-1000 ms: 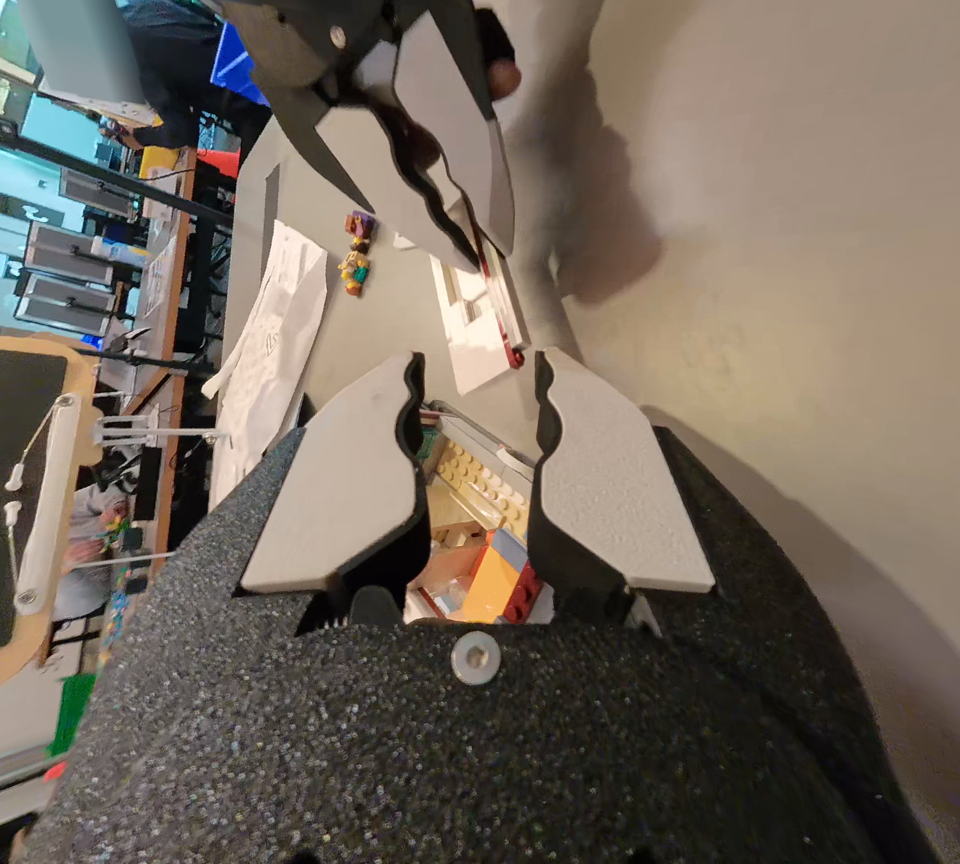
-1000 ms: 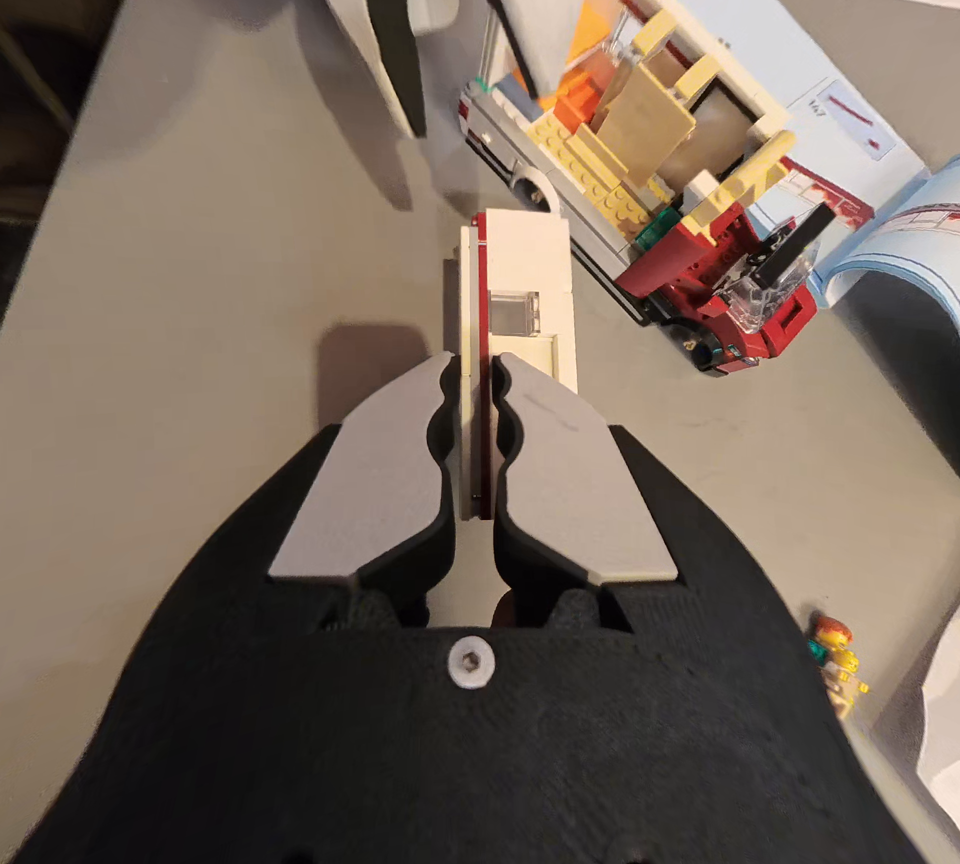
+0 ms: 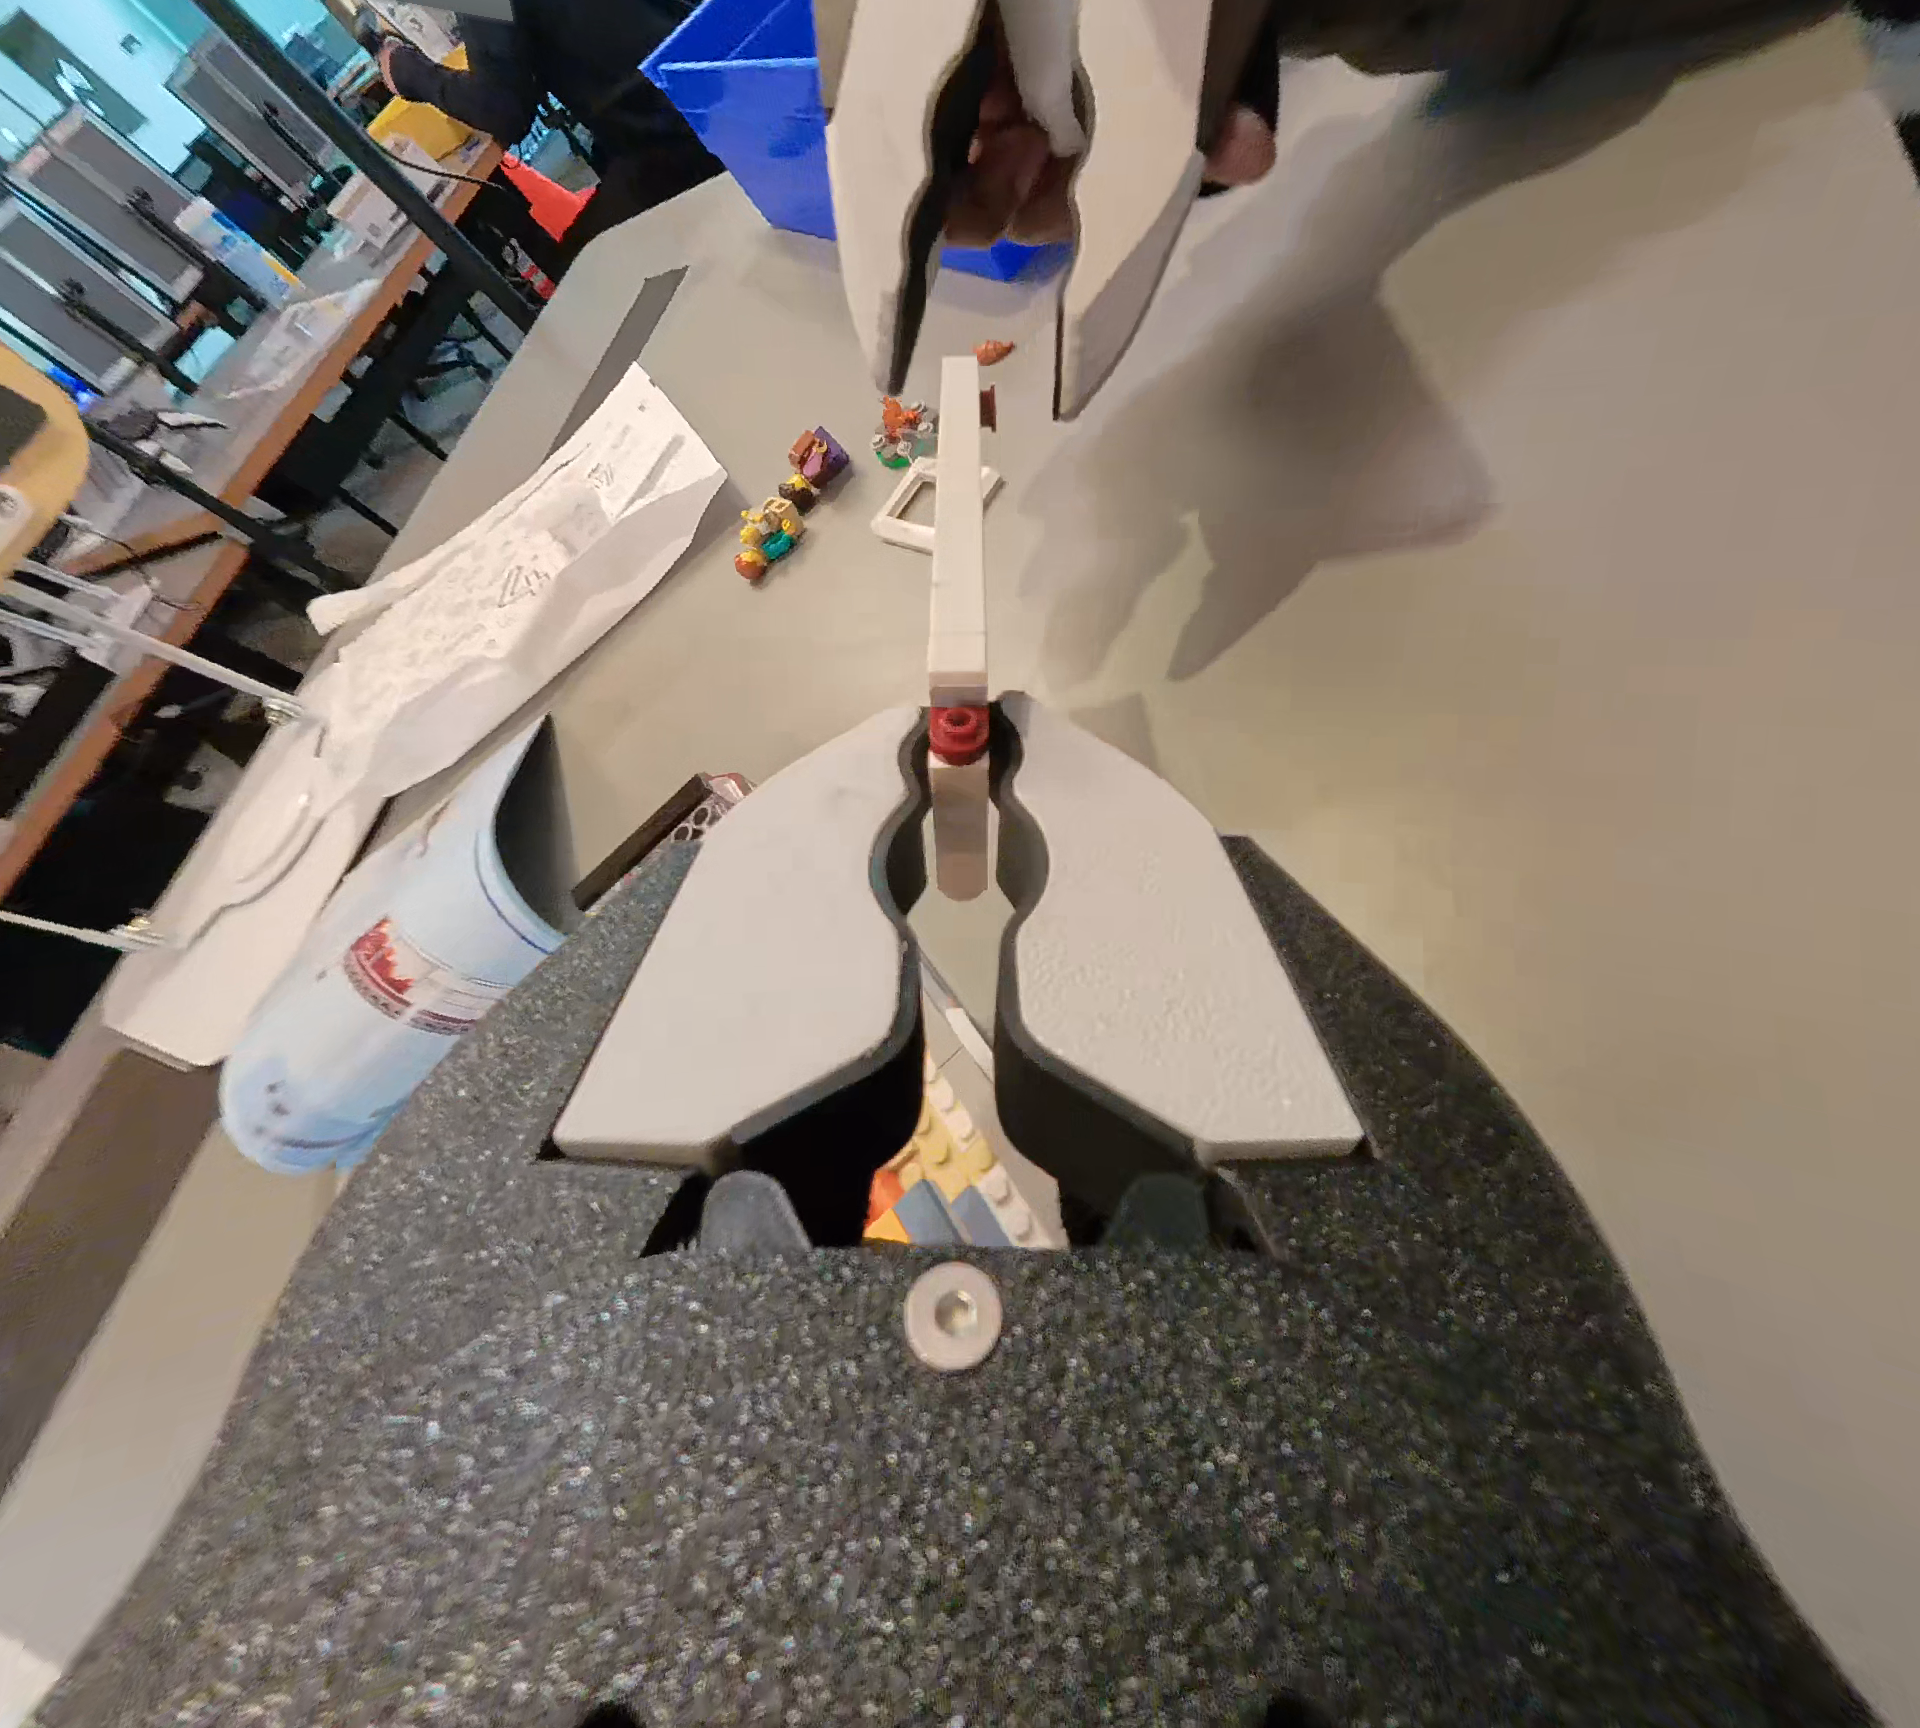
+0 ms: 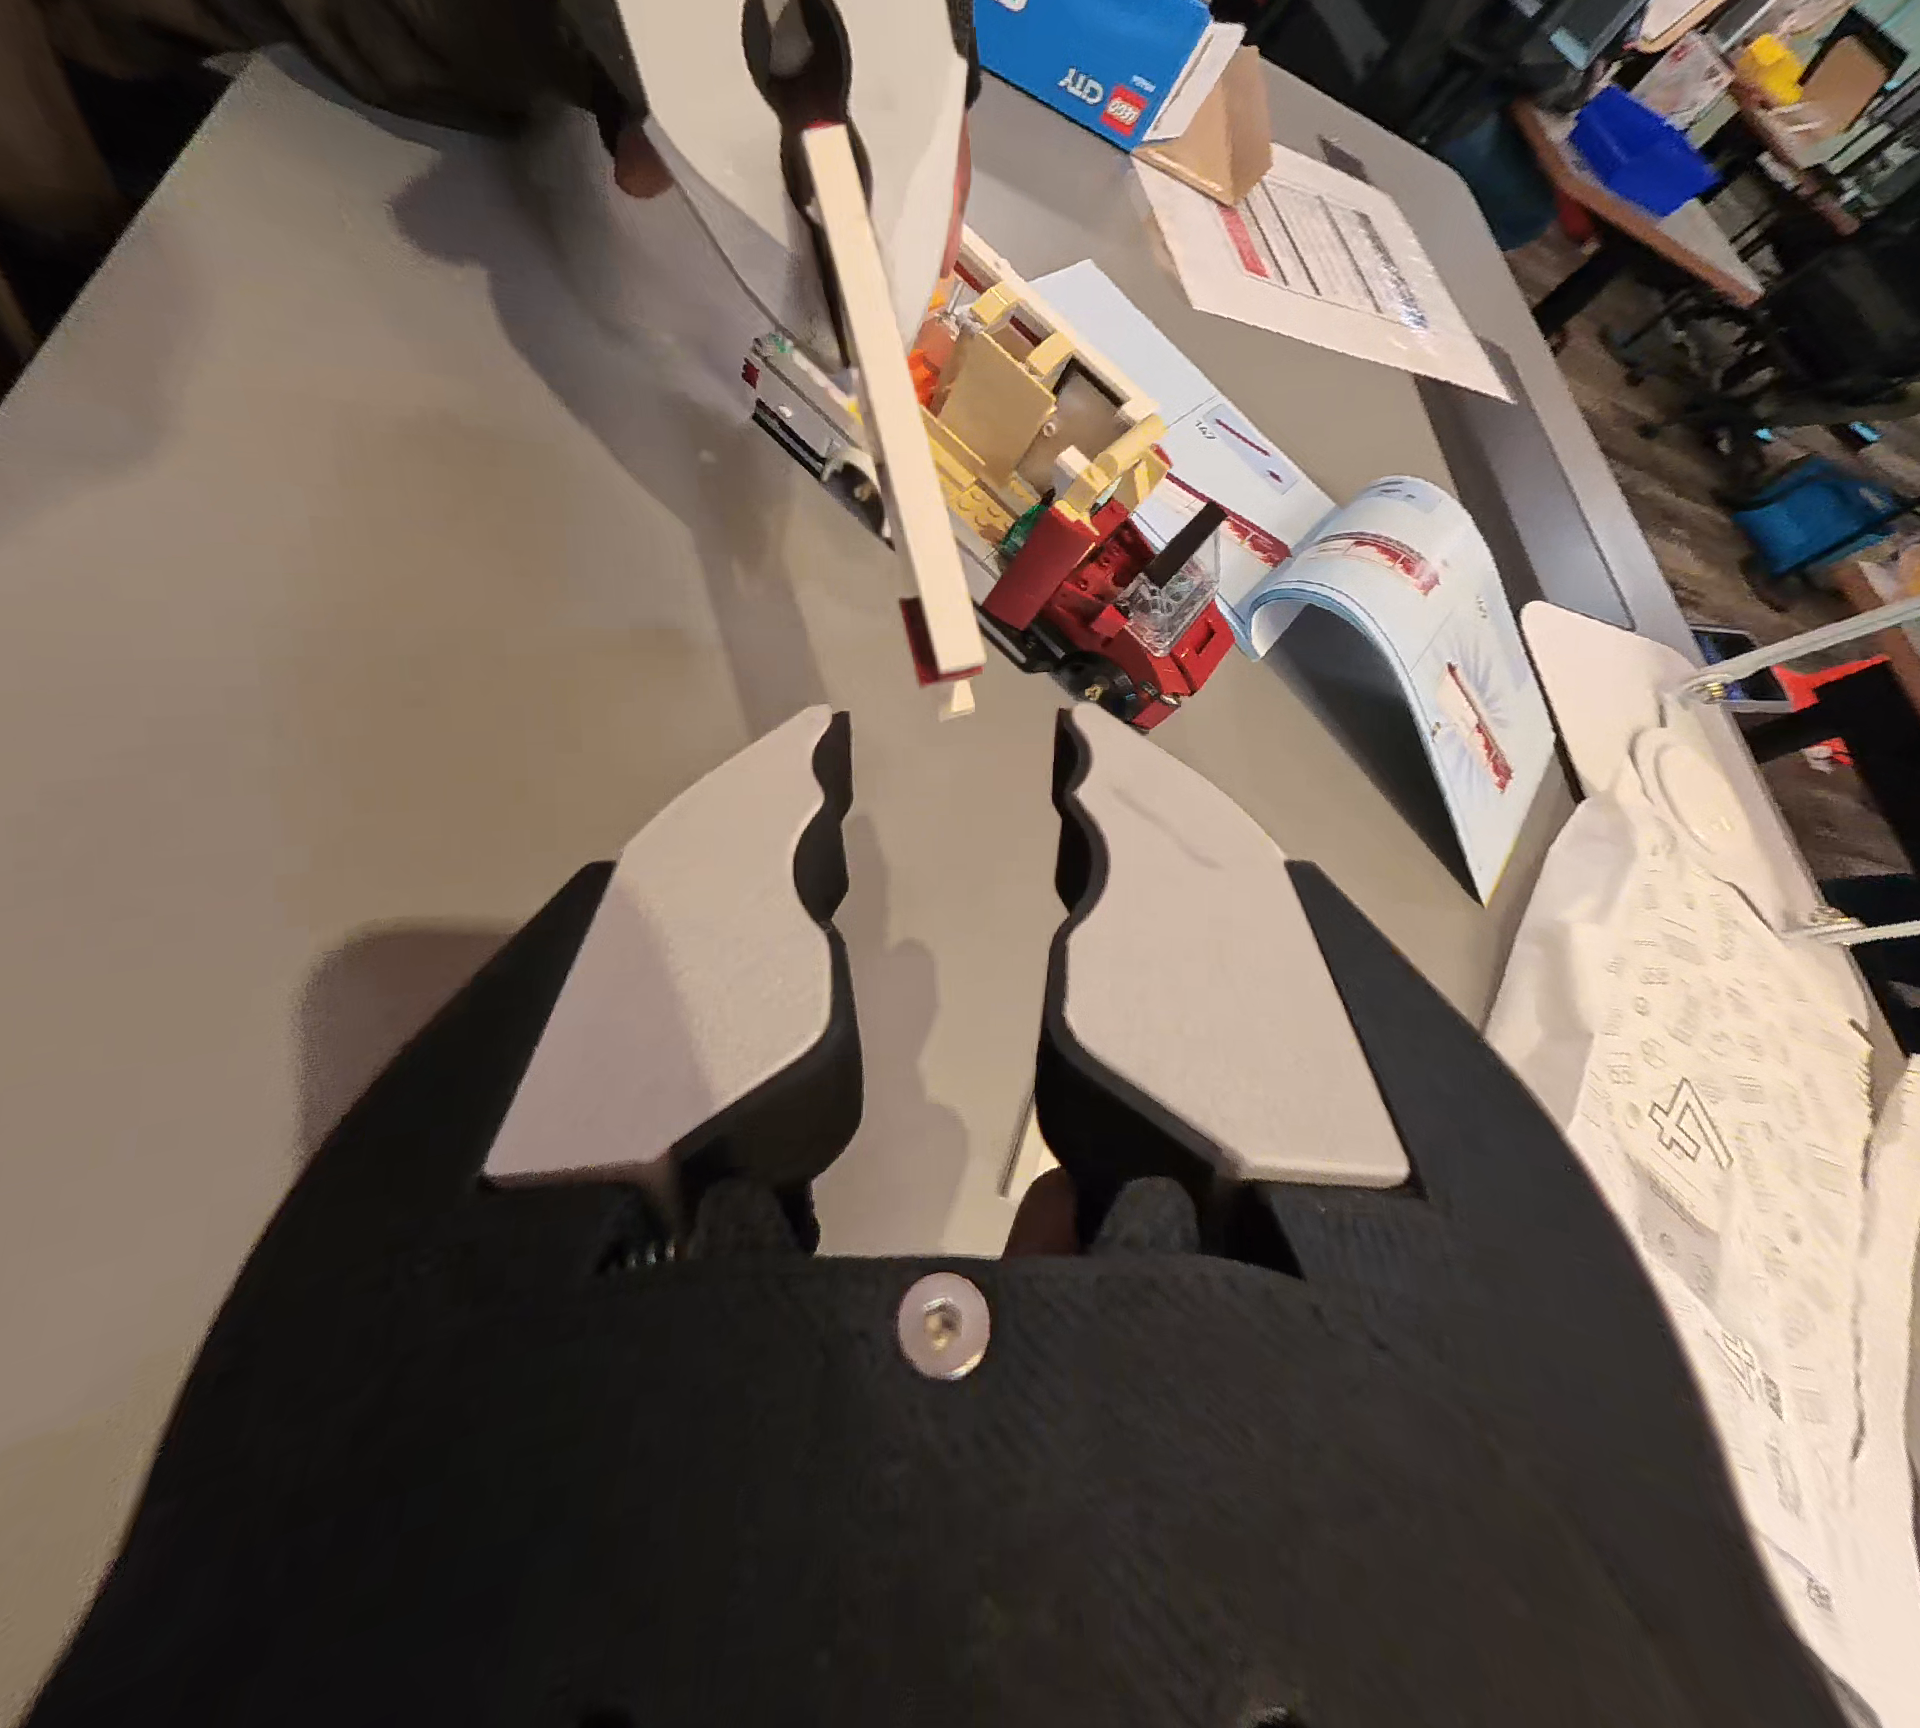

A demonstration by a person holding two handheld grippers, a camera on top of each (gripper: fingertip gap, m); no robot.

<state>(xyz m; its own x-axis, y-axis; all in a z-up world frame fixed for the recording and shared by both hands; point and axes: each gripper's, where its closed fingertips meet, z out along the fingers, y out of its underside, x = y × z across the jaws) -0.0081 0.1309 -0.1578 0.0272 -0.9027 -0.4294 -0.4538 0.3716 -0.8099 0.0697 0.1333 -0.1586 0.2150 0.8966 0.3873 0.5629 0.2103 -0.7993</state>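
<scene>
My left gripper (image 3: 961, 712) is shut on one end of a long white brick panel (image 3: 956, 535) with a dark red strip, and holds it in the air above the grey table (image 3: 1455, 743). The panel points at my right gripper (image 3: 977, 400), which faces it with its jaws apart. In the right wrist view my right gripper (image 4: 945, 728) is open and empty. The panel's (image 4: 894, 431) free end hangs just ahead of its fingertips without touching them. The left gripper (image 4: 868, 317) grips the far end. A partly built red and tan brick vehicle (image 4: 1101, 577) stands on the table behind the panel.
An open instruction booklet (image 4: 1434, 639) lies right of the vehicle, with a blue box (image 4: 1091, 16) and a printed sheet (image 4: 1320, 265) behind. A white paper bag (image 4: 1714, 1107) lies at the right. Small figures (image 3: 790, 504), a white window frame (image 3: 914, 515) and a blue bin (image 3: 758, 78) are near the table's far edge.
The right gripper held the panel and has opened and let it go. The left gripper, open over the vehicle before, has shut on the panel's other end and holds it raised.
</scene>
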